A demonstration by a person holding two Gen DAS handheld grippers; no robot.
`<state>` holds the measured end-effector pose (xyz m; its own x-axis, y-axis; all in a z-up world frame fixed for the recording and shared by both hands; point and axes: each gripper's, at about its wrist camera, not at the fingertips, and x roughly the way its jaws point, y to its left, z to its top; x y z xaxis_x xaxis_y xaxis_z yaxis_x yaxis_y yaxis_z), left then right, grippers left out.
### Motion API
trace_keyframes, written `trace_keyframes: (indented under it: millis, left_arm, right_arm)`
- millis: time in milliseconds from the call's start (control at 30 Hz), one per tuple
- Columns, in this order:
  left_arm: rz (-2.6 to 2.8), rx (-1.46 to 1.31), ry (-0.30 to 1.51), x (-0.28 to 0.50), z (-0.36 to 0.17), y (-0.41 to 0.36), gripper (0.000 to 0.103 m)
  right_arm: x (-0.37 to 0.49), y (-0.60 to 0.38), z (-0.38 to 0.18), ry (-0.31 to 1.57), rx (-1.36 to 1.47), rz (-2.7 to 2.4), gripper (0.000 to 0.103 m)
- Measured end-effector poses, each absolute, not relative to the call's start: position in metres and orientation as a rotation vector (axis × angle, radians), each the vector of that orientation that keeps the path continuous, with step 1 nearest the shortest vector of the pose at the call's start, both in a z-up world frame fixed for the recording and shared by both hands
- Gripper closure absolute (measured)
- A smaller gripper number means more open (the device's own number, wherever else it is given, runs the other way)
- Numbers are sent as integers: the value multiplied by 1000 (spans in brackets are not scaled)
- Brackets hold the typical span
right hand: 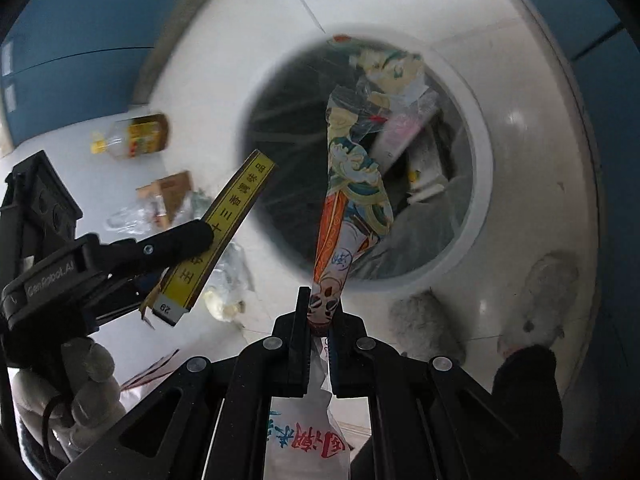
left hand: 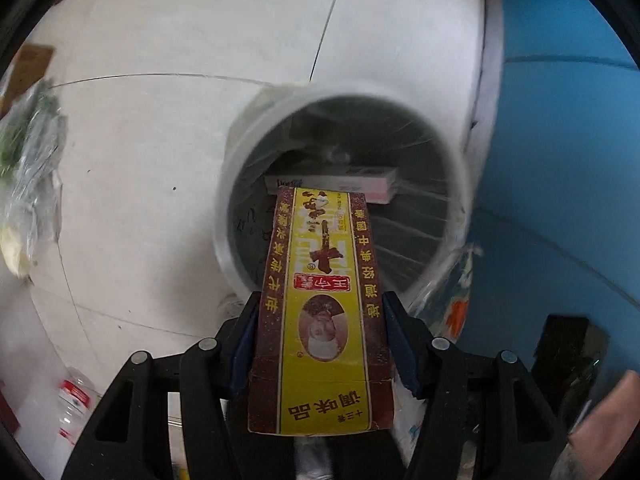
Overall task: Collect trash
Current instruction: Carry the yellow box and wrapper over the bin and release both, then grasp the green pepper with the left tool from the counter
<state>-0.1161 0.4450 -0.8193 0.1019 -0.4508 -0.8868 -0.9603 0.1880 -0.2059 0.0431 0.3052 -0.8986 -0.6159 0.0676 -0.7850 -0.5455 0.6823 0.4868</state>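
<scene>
My left gripper (left hand: pixel 320 312) is shut on a yellow and brown seasoning box (left hand: pixel 320 304), held over the open round white bin (left hand: pixel 228 216) lined with clear plastic. A pink and white box (left hand: pixel 360 182) lies inside the bin. In the right wrist view the left gripper (right hand: pixel 200 240) holds the same seasoning box (right hand: pixel 224 232) at the bin's left rim. My right gripper (right hand: pixel 320 312) is shut on a colourful printed wrapper (right hand: pixel 352 184) that reaches over the bin (right hand: pixel 480 184).
On the white tiled floor lie a plastic bag of scraps (left hand: pixel 28 184), a clear bottle with red label (left hand: pixel 72 404), an oil bottle (right hand: pixel 136 136), a cardboard piece (right hand: pixel 172 196) and crumpled plastic (right hand: pixel 228 280). A blue wall (left hand: pixel 560 160) stands right of the bin.
</scene>
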Motion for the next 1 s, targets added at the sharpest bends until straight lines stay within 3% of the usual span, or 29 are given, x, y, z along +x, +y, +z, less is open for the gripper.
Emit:
trace_keyframes:
  millis: [67,100,133,200,233,400,467,533,567,733,1000]
  left_arm:
    - [649,-1386,1532,-116,-836,445,45]
    - [655,-1377,1541,-114,-839,444,45]
    - [657,-1361,1547,-115,-841,444,42]
    - [675,-1331,1553,-117,-839,445,18]
    - [686,-1316,1559,-118,-836,445,0]
    - [812,-1179,1572,-130,-799,451,0]
    - [851,-1137,1572,-131,-781,452,0]
    - [893,-1094,1562,-135,-758,448,0]
    - [908,-1077,1554,-137,-747,445,0]
    - [975,-978,1479,-141,-673,424,0]
    - [1037,-904,1388,-151,-540,402,0]
  right_arm:
    - [45,310,-922,2063,-383,925,95]
    - [46,314,-932,2072,-395,913,89]
    - [47,317,-939,2071,-415,903,73]
    - [50,326,-938,2050,-439,900,52]
    - [51,328,-935,2030,-458,902,51]
    - [58,327,-905,1913,-550,884,43]
    - [57,331,-883,1833,-622,874,35]
    - [56,333,-855,1734,-701,869,13]
    - [55,335,-840,1689,-729,869,8]
    - [54,334,-768,1518,-822,866,0]
    - [45,326,-610,1298,-861,922,0]
